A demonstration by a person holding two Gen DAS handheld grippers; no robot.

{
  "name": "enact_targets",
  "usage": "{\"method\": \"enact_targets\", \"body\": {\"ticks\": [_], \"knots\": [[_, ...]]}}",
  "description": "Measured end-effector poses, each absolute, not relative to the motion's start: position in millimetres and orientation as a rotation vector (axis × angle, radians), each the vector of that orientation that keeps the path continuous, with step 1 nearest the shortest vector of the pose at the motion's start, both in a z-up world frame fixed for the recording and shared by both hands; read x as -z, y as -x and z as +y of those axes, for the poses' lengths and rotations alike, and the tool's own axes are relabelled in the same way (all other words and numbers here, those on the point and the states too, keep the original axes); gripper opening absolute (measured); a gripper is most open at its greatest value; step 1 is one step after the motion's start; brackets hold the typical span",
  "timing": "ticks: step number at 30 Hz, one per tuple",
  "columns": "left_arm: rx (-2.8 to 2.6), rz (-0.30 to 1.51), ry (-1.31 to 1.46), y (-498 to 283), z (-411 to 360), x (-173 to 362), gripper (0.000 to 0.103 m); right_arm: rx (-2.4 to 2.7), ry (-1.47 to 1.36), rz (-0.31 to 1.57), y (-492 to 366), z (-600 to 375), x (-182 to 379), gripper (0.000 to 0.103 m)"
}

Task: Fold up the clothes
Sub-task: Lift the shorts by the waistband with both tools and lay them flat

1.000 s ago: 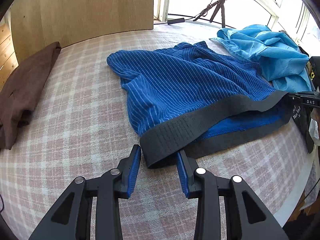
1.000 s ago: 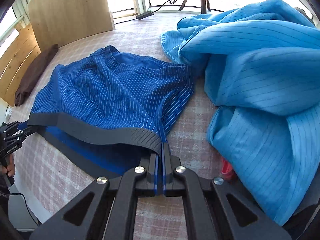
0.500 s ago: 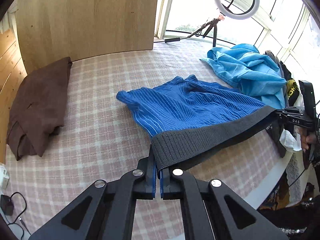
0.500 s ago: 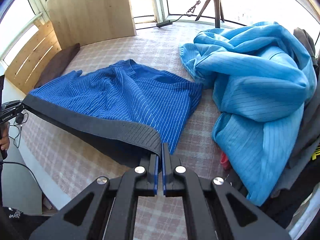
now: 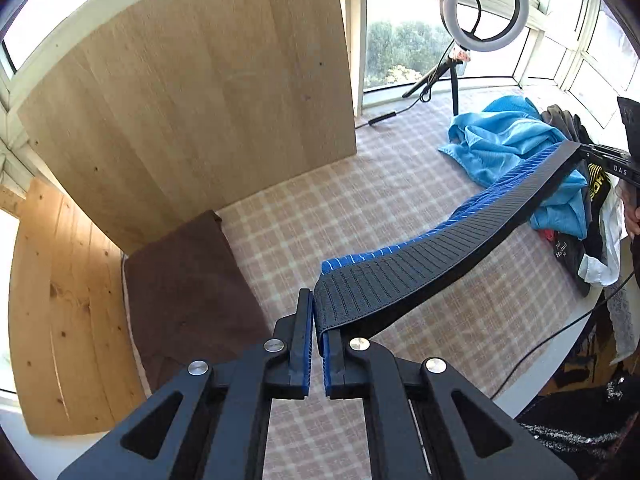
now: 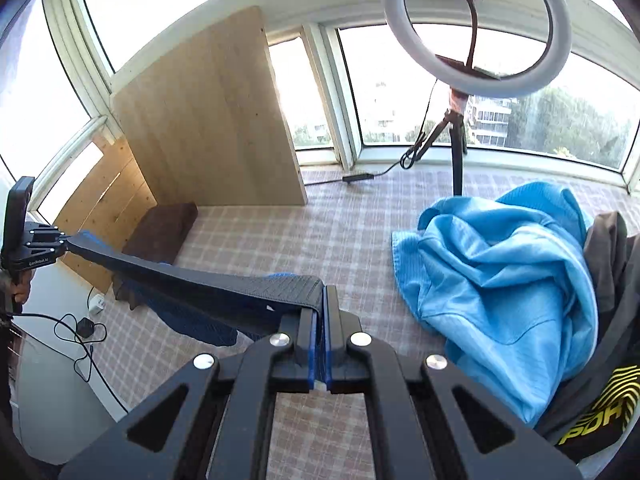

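You've got the blue pinstriped shorts [image 5: 460,240] up off the checkered desk [image 5: 360,208], strung out by their wide black ribbed waistband [image 5: 432,264], which runs taut in a slight sag between its two pinched ends. The blue striped fabric hangs below the band, its bottom looks bunched near the desk surface. Off to your right, the light blue garment [image 6: 508,280] sits in a crumpled heap. A brown folded piece [image 5: 188,280] lies flat at the far left by the wooden boards.
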State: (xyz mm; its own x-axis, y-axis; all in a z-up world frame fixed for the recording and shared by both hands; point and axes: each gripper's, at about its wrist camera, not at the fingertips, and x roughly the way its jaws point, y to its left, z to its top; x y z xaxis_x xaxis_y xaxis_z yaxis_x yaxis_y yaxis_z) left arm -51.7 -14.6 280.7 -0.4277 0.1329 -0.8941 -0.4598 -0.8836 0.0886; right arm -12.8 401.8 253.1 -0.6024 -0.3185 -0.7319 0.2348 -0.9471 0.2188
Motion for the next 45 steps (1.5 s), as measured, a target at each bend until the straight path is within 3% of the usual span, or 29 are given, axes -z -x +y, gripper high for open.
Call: {"method": "enact_targets", "body": {"ticks": [3,7,11,14,18,24,26,28,30,35,39,45], "knots": [[-2.299,0.678,1.421,44,-3,-277,0.004,2.592,-1.193,-0.112,-1,389,-250,0.002],[-2.084,0.873,1.583,27,8,-183,0.004,2.591,-1.365,-0.122,-31,379,-177,0.002],[-1.882,0.868,1.741,5,10,-70,0.003,2.524,-1.612,-0.14,-57,373,-92,0.002],[-1.83,0.831,1.75,-14,11,-35,0.003,2.488,-1.729,-0.148,-70,373,-59,0.002],[-1.81,0.818,1.723,-30,5,-27,0.005,2.459,-1.755,-0.082,-80,366,-53,0.003],[-2.009,0.667,1.62,-27,-24,-62,0.002,2.506,-1.649,-0.121,-76,358,-77,0.002],[-2.128,0.474,1.571,-23,-40,-81,0.002,2.545,-1.571,-0.139,-73,352,-93,0.002],[-2.136,0.295,1.583,-28,-52,-79,0.002,2.582,-1.543,0.003,-72,342,-99,0.003],[-2.114,0.289,1.65,-36,-56,-59,0.002,2.56,-1.593,0.137,-70,336,-85,0.002],[-2.117,0.383,1.649,-53,-42,-39,0.007,2.465,-1.69,0.083,-71,341,-52,0.006],[-2.172,0.461,1.6,-56,-26,-42,0.024,2.453,-1.722,0.064,-73,341,-37,0.006],[-2.203,0.656,1.51,-72,7,-48,0.034,2.451,-1.736,-0.005,-79,349,-30,0.01]]}}
